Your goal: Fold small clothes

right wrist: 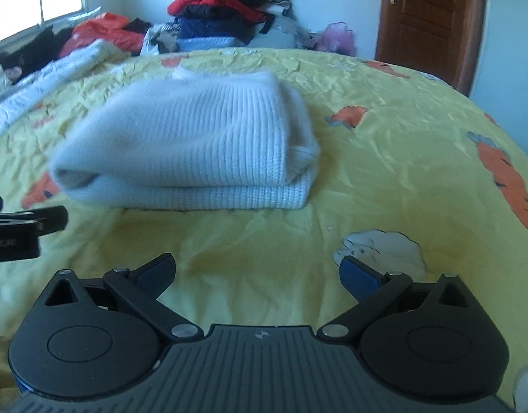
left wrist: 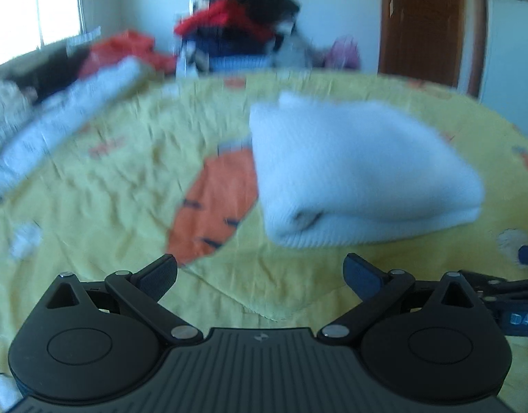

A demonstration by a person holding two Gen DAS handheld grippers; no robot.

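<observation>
Spread wide and empty, my left claw (left wrist: 260, 275) hangs over the yellow carrot-print bedspread (left wrist: 126, 158); the white knit garment (left wrist: 360, 172) lies folded far right (blurred here), so I judge it finished and let go

From the right, my right claw (right wrist: 257, 275) gapes too, holding nothing, the garment far left, apart from both claws

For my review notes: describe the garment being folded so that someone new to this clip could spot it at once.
Start at the yellow bedsheet with carrot prints that fills both views. Near its middle lies the white ribbed knit, folded into a thick rectangular bundle. Unlike the dark and red clothes pile heaped behind the bed, it lies alone, neat and pale.
</observation>
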